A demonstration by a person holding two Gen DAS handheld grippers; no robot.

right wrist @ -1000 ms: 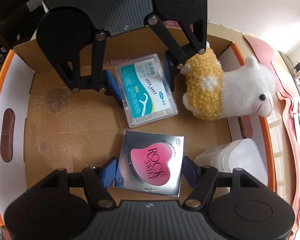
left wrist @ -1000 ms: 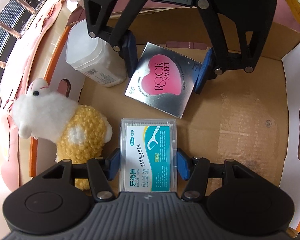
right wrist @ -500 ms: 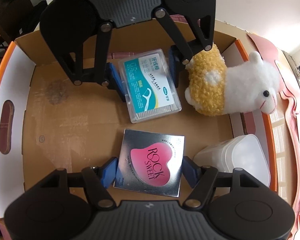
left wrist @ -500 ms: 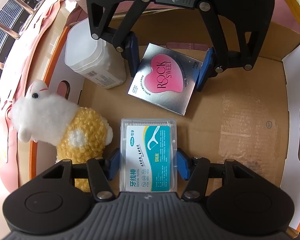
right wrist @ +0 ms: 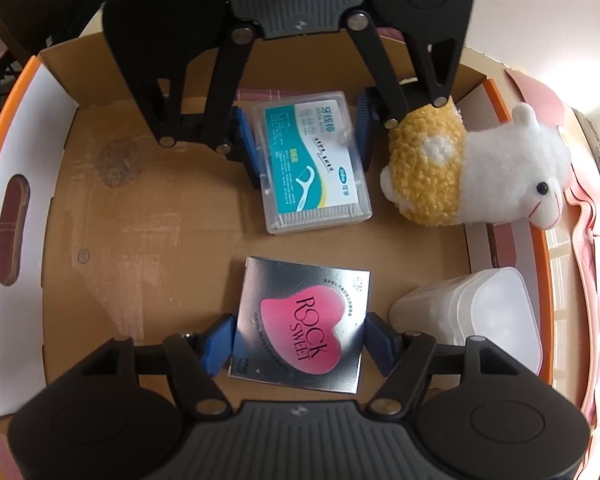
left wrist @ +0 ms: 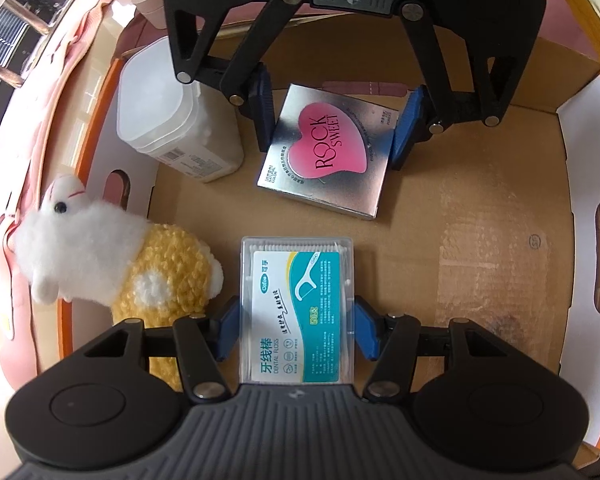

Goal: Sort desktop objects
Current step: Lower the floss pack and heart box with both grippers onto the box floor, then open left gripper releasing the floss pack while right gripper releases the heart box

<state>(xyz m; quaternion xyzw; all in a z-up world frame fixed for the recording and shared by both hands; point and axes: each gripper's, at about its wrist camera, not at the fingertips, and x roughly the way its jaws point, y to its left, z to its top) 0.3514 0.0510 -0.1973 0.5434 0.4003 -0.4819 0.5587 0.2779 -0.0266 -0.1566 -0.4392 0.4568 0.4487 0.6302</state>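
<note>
Both grippers point down into a cardboard box (left wrist: 480, 220) with orange-edged white walls. My left gripper (left wrist: 296, 332) is shut on a clear dental floss box (left wrist: 296, 312) with a teal label, its blue pads against the two long sides. My right gripper (right wrist: 298, 344) is shut on a flat silver box (right wrist: 300, 324) with a pink heart marked ROCK SWEET. In the left wrist view the right gripper (left wrist: 334, 122) and the silver box (left wrist: 328, 148) lie just beyond the floss box. In the right wrist view the left gripper (right wrist: 304, 140) grips the floss box (right wrist: 312, 164) opposite.
A white and yellow plush sheep (left wrist: 120, 264) lies in the box beside the floss box, its head over the wall. A white lidded plastic container (left wrist: 168, 108) stands in the corner next to the silver box. The box floor (right wrist: 140, 240) on the other side is bare cardboard.
The right gripper has shifted slightly sideways with the silver box still in it. The left gripper and the floss box have stayed put.
</note>
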